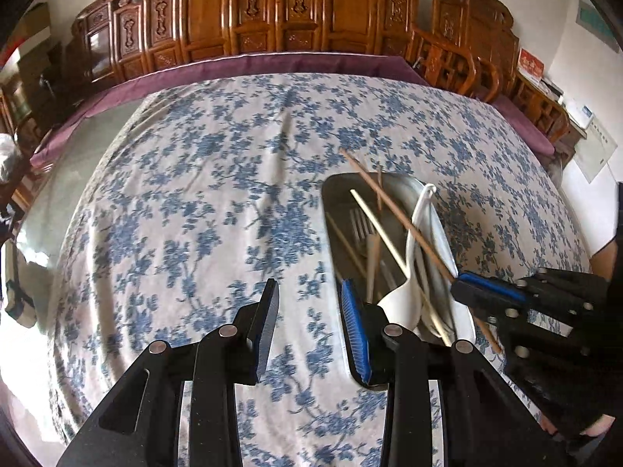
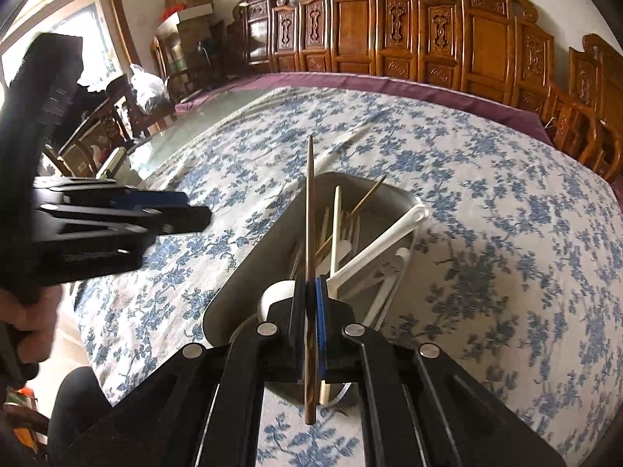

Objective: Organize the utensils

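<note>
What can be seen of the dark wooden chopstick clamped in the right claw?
The dark brown wooden chopstick is one thin, straight, tapering stick. The right claw is shut on it partway along, between its blue-padded fingers. Its long end reaches forward above the rectangular metal tray of utensils; its short end sticks out behind the fingers. Only the claw visibly touches it.

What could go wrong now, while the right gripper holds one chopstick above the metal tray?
1. The right gripper pinches the brown chopstick near one end, so the long free part may swing or slip out.
2. The chopstick hangs over the crowded metal tray; lowering it could knock the white spoon that leans on the rim.
3. The left gripper is open and close beside the tray, so the two grippers might collide.
</note>
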`<action>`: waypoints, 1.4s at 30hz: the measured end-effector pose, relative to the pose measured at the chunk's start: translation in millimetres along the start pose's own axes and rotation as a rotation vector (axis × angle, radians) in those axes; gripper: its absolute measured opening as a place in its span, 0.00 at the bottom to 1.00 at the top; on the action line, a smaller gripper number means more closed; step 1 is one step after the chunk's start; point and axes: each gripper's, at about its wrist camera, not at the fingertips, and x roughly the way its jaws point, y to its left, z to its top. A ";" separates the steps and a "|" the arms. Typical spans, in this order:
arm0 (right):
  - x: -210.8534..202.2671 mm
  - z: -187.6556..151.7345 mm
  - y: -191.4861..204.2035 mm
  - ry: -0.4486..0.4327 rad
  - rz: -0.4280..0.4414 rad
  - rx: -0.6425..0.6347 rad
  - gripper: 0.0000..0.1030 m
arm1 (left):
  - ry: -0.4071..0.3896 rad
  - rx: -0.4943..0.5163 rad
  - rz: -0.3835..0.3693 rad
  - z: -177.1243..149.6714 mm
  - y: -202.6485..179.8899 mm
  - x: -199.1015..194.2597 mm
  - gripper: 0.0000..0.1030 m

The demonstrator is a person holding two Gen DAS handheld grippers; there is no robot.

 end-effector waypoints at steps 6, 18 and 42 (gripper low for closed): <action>21.4 -2.0 2.3 0.040 -0.025 0.005 0.06 | -0.006 -0.013 0.001 -3.9 13.4 -4.4 0.31; 26.3 -8.1 1.8 0.045 -0.002 0.017 0.07 | -0.007 -0.014 -0.001 -5.6 12.6 -5.5 0.31; -108.7 -17.3 -27.8 -0.221 -0.049 0.142 0.43 | -0.203 0.001 0.007 -17.7 -36.3 -74.0 0.80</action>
